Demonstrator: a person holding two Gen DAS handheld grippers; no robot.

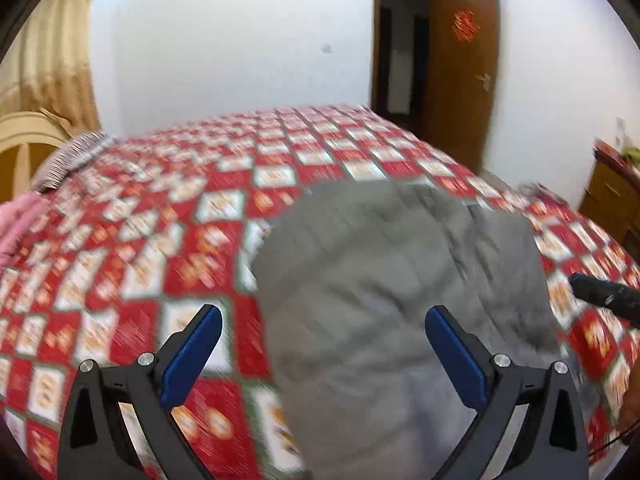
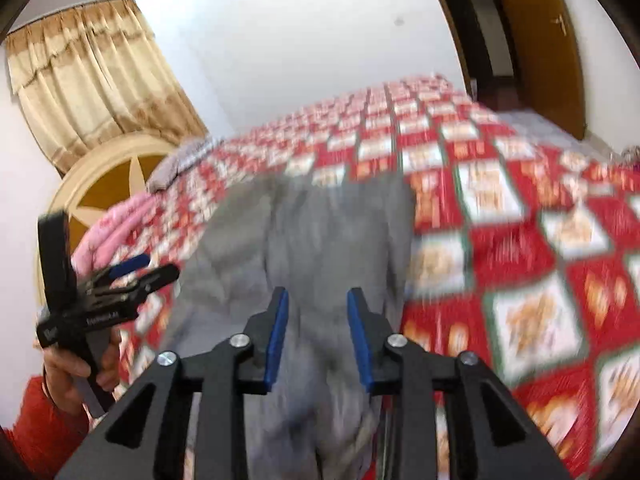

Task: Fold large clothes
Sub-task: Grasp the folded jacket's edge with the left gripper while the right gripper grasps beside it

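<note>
A grey garment [image 1: 380,264] lies flat on the red checked quilt [image 1: 160,220] of a bed, reaching away from me. My left gripper [image 1: 324,312] hovers over the garment's left part with its blue pads wide apart and nothing between them. In the right wrist view the garment [image 2: 312,220] runs under my right gripper [image 2: 318,292]. Its pads stand a little apart, and I see no cloth pinched between them. A hand in a red sleeve holds the left gripper [image 2: 158,267] at the garment's left edge. One black finger [image 1: 596,294] of the right gripper shows at the far right. Both views are motion-blurred.
A pink blanket [image 2: 116,220] and a striped pillow [image 1: 72,156] lie at the bed's head, before a cream headboard [image 2: 104,184] and a beige curtain [image 2: 92,68]. A brown door [image 1: 460,72] stands open beyond the bed. A wooden cabinet [image 1: 612,196] is at the right.
</note>
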